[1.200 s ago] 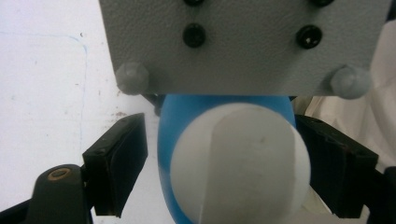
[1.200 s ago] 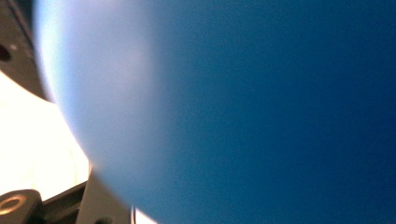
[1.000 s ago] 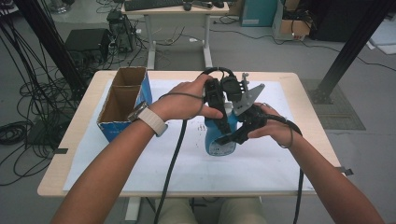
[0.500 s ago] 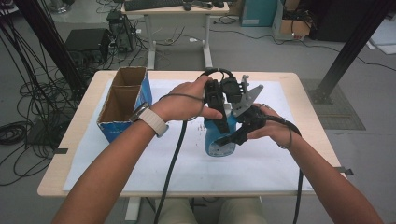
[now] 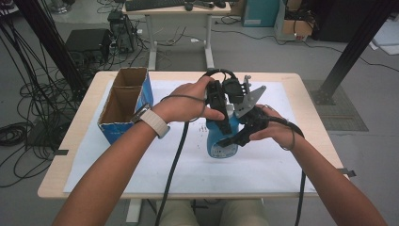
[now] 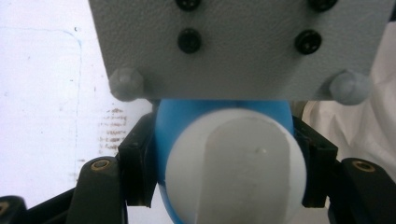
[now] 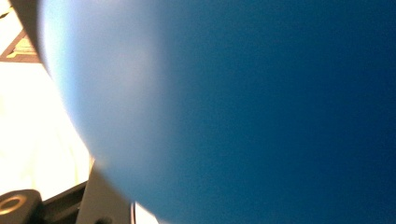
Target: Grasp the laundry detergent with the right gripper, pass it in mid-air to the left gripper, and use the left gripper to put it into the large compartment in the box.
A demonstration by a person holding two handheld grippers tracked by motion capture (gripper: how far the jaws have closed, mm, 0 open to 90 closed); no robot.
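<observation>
— What worries you here?

— My left tool point(image 5: 220, 109) is clamped on the blue bottle point(image 5: 220, 140) just under its white cap point(image 6: 236, 165); the bottle stands upright mid-counter point(image 5: 94, 188), right of the cardboard box point(image 5: 123, 103). A twist could tip it.

— And the right?

— My right tool point(image 5: 242, 134) presses against the bottle's body; whether it's clamped, I cannot tell. If loose, the bottle may spin or slide.
</observation>
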